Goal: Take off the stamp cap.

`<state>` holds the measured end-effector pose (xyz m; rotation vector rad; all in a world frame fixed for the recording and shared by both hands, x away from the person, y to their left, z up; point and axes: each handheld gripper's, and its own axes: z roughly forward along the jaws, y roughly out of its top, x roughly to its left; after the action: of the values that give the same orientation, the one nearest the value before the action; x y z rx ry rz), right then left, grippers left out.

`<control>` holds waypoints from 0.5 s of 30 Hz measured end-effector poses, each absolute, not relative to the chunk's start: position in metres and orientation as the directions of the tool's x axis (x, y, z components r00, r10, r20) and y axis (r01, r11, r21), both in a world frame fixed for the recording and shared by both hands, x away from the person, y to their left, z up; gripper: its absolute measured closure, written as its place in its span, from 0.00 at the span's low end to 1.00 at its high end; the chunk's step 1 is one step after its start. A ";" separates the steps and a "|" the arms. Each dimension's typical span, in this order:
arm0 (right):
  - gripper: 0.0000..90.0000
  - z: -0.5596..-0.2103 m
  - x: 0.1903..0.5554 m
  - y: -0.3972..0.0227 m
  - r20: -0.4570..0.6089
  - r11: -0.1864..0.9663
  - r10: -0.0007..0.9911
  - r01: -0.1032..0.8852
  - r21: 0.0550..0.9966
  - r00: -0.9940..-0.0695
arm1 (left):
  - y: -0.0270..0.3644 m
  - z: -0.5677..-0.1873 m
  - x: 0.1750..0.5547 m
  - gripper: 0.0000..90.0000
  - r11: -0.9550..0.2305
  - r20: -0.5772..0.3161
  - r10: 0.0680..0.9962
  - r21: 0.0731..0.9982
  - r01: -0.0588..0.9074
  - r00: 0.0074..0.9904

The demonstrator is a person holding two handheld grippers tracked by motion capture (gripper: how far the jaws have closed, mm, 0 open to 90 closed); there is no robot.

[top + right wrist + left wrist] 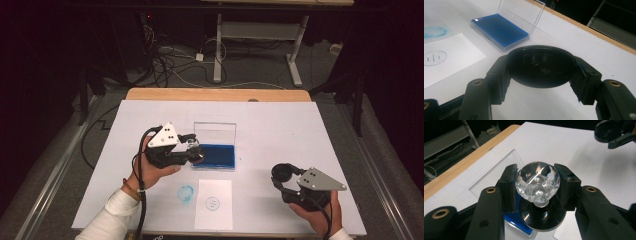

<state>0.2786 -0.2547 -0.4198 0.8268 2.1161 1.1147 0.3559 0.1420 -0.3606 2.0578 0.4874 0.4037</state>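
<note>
Not much here can be read. The white paper sheet [213, 203] lying at the near edge of the tabletop [280, 125] carries a stamped blue ring with a small mark inside it; in the right gripper view the stamped mark [433, 58] looks like a few short upright strokes crossed by a line, too faint to make out as letters or a number. Nothing else bears writing.

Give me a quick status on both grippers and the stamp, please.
Left gripper shut on crystal-handled stamp, above blue ink pad. Right gripper shut on black cap. Nothing in the way.
</note>
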 end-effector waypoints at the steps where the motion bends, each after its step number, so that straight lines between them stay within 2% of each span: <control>1: 0.43 -0.420 0.279 -0.255 -0.216 0.451 0.750 0.245 0.858 -0.625 | 0.141 -0.360 0.357 0.61 -0.472 0.089 0.491 0.863 0.178 0.867; 15: 0.43 -0.421 0.280 -0.254 -0.211 0.453 0.750 0.254 0.855 -0.627 | 0.124 -0.354 0.375 0.61 -0.499 0.089 0.478 0.846 0.187 0.874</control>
<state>0.2804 -0.2544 -0.4211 0.8348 2.1245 1.1124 0.3754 0.1239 -0.3544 2.0947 0.4805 0.3889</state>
